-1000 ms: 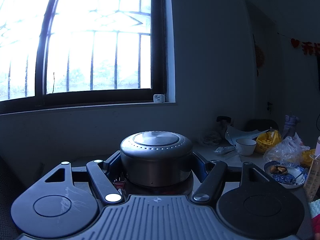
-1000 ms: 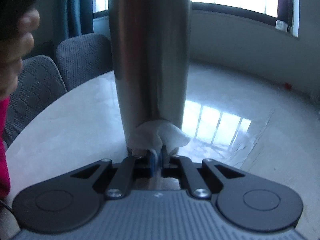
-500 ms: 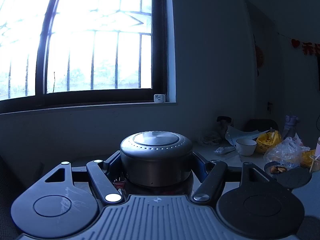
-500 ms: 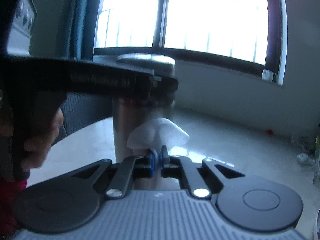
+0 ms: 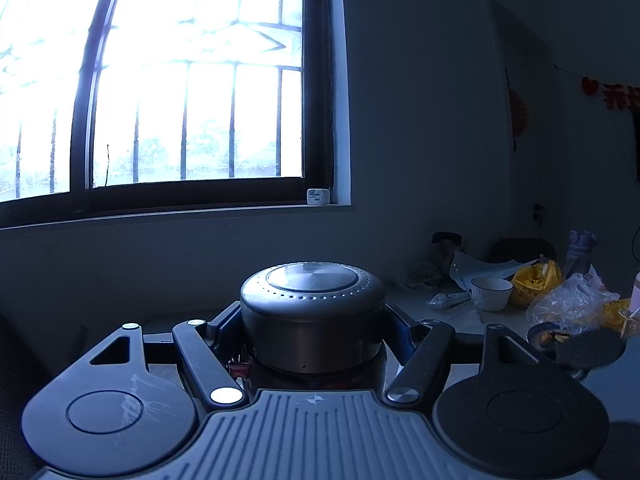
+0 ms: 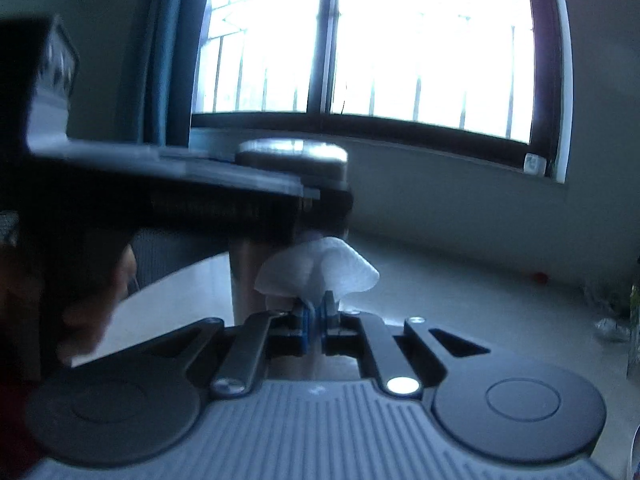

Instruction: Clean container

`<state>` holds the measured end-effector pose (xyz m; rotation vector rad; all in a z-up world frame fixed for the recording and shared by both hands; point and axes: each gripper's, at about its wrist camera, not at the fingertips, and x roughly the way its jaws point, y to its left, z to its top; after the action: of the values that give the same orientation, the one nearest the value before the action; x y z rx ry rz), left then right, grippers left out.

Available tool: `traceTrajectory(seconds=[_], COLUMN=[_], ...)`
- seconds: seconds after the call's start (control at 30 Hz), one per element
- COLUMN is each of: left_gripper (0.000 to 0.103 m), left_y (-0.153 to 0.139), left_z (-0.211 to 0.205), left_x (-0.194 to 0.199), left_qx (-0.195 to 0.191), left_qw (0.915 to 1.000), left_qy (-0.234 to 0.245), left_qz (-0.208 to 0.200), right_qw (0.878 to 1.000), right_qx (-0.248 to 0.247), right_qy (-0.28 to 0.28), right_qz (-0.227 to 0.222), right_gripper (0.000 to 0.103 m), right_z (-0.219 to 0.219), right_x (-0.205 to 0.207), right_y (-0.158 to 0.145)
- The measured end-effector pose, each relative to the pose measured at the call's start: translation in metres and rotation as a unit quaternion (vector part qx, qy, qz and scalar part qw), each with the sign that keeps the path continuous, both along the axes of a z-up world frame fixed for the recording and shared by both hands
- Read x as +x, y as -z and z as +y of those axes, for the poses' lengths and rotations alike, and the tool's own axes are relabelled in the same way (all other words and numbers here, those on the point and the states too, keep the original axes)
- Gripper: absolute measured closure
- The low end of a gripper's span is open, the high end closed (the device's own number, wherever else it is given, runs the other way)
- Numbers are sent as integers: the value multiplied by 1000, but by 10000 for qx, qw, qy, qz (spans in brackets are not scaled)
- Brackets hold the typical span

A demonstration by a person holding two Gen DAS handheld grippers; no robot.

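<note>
Left wrist view: left hand-held gripper (image 5: 314,334) clamped around the steel container (image 5: 312,316), upright above the counter (image 5: 472,316). Right hand-held gripper (image 6: 316,312) pinches a white tissue (image 6: 320,270) against its side.

At the centre of our left wrist view the container (image 5: 312,320) sits between our left gripper's (image 5: 314,338) fingers, with the window (image 5: 160,80) behind at upper left. At the right edge a bowl (image 5: 491,293) stands on the table (image 5: 452,316), bags (image 5: 568,300) to its right.

In our right wrist view the tissue (image 6: 318,272), pinched in our right gripper (image 6: 316,312), lies just right of the container.
</note>
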<state>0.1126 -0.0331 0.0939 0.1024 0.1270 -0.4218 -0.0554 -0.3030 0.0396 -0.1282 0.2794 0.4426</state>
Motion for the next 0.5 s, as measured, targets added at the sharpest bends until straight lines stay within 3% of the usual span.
traceTrajectory(seconds=[0.5], left_gripper=[31], left_y=[0], left_z=[-1], left_x=[0], left_qx=[13], left_qw=[10000], left_qy=[6], left_qz=[-12], right_qw=[9932], right_qx=[-245], right_qy=[-92], right_qz=[1133], right_gripper=[98], right_z=[10], right_x=[32], right_y=[71])
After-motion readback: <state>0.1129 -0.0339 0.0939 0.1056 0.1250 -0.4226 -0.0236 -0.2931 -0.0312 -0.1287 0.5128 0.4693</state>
